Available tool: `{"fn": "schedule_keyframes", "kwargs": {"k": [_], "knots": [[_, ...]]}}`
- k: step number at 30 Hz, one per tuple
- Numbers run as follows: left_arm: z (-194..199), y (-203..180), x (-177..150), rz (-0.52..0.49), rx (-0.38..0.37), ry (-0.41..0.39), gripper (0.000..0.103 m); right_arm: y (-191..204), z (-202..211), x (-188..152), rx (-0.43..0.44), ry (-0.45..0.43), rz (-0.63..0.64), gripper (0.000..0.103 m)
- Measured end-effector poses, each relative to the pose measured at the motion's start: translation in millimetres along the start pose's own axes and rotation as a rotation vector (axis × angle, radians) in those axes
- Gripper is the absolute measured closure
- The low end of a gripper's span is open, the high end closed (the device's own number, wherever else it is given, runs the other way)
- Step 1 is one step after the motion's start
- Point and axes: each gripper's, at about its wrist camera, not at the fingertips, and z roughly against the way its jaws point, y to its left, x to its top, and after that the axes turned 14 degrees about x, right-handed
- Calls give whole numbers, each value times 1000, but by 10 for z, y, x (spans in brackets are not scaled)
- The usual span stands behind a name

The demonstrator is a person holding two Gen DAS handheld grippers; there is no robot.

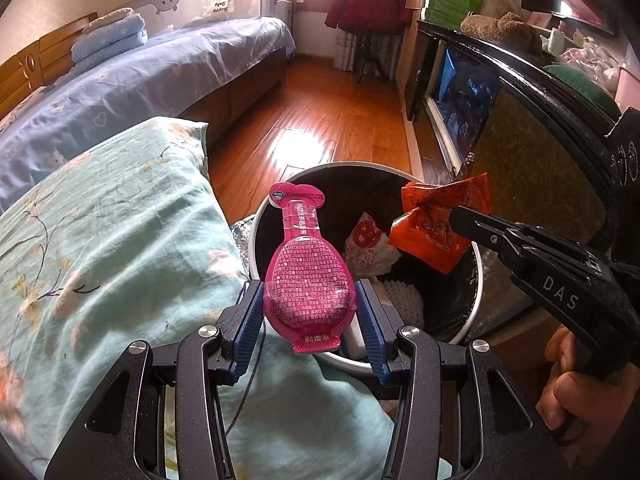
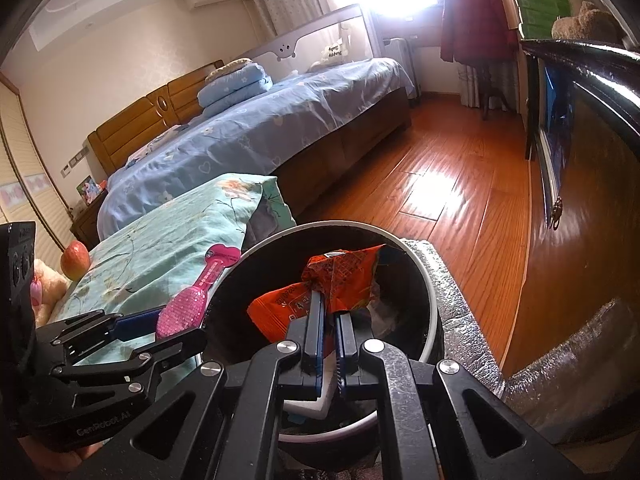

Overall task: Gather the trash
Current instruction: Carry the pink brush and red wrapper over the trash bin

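Right now my left gripper point(image 1: 310, 300) clamps a pink pouch point(image 1: 306, 268) at the near-left rim of the bin point(image 1: 478, 280). My right gripper point(image 2: 329, 328) is pinched tight on an orange wrapper point(image 2: 340, 276) over the bin's mouth — its crumpled print is unreadable. Deep in the bin, a white bag point(image 1: 366, 248) shows partly; the rest is dark, hidden behind my fingers point(image 2: 314, 336).

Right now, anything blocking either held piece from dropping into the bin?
Nothing visible. The right tool holds the orange wrapper over the open trash bin. The left tool holds the pink pouch at the bin's near rim, partly over the floral cloth. No lid is on the bin.
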Motion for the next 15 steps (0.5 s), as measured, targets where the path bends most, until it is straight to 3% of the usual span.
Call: {"fn": "schedule_keyframes", "kwargs": {"k": [15], "knots": [[-26,-20,21,-3,-8,9,58,-20,-46,10,6,13,-3,98]]}}
